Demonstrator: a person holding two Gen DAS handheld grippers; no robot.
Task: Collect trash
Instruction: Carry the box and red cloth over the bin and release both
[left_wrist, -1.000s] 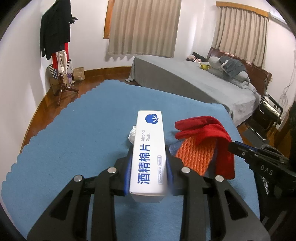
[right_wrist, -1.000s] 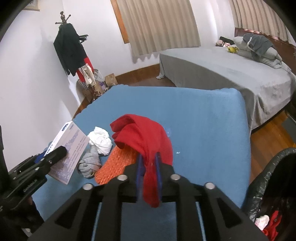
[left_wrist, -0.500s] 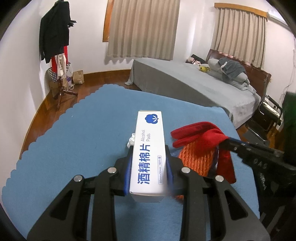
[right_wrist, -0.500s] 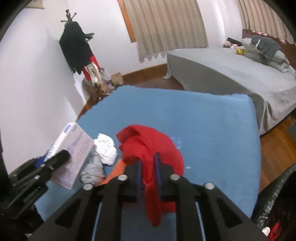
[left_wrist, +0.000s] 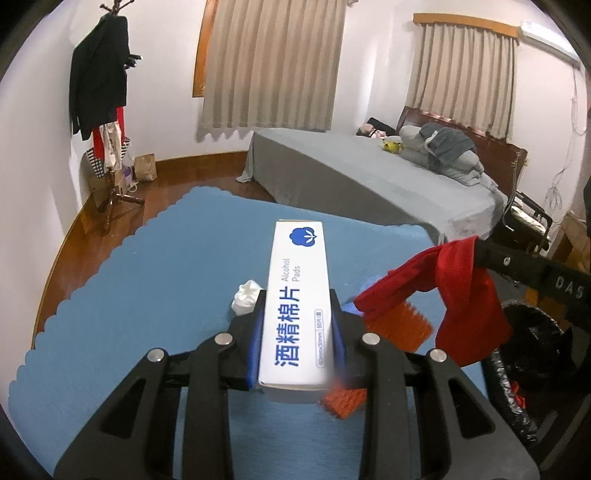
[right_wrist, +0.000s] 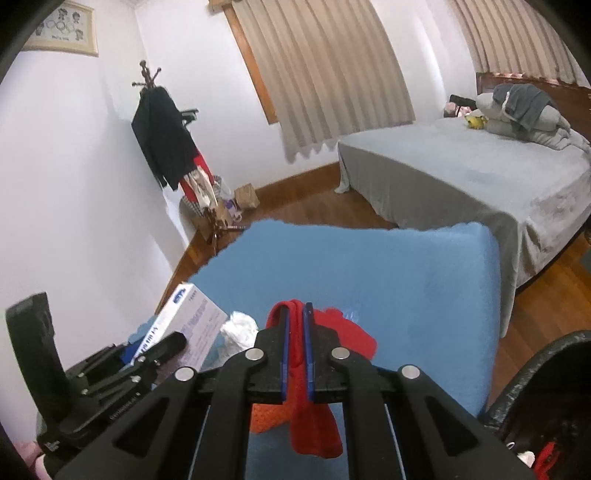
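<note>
light: even indoor, fairly bright | shadows: soft | edges: fisheye bending, dark corner vignette | blur: slight, near foreground

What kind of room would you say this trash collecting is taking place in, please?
Most likely a home bedroom: a bed with grey covers and pillows, a coat rack hung with clothes, and curtained windows.

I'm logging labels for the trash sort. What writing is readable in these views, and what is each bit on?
"酒精棉片", on the top face of the white cardboard box clamped in the left gripper.
"Alcohol Pads", on the same face.
"DAS", on the black arm of the right gripper.
Small outlined print beside the Chinese text: too small to read.
Framed wall picture: lettering too blurred to read.
</note>
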